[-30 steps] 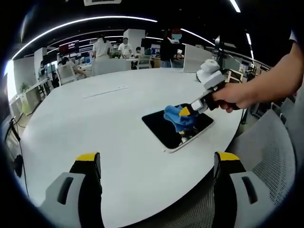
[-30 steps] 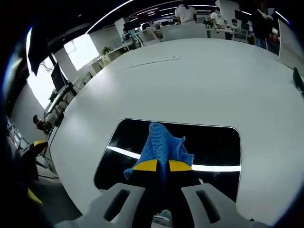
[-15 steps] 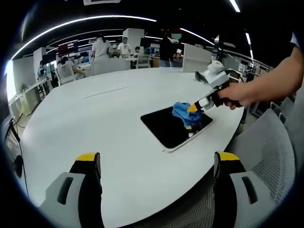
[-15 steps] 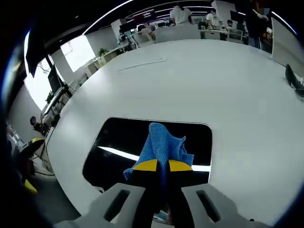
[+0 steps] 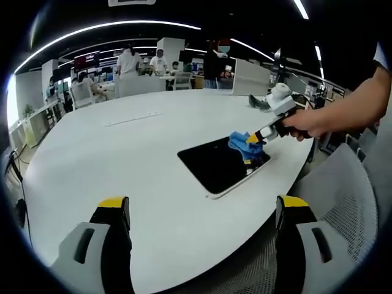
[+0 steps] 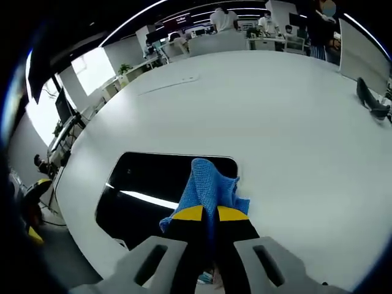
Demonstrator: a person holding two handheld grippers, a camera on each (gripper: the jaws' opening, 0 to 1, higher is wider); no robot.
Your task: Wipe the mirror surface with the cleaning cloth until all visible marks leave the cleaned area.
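The right hand-held gripper [image 6: 207, 213] clamps the blue cloth [image 6: 209, 187] against the mirror's [image 6: 147, 190] far-right corner.

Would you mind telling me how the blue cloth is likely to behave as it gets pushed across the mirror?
The blue cloth bunches in soft folds above the right gripper, so it is probably floppy and light. On the glossy mirror it likely slides easily, though loose edges may fold under.

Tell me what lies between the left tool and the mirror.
Bare white table: in the left gripper view nothing sits between the open left tool and the mirror, where the right tool presses the blue cloth.
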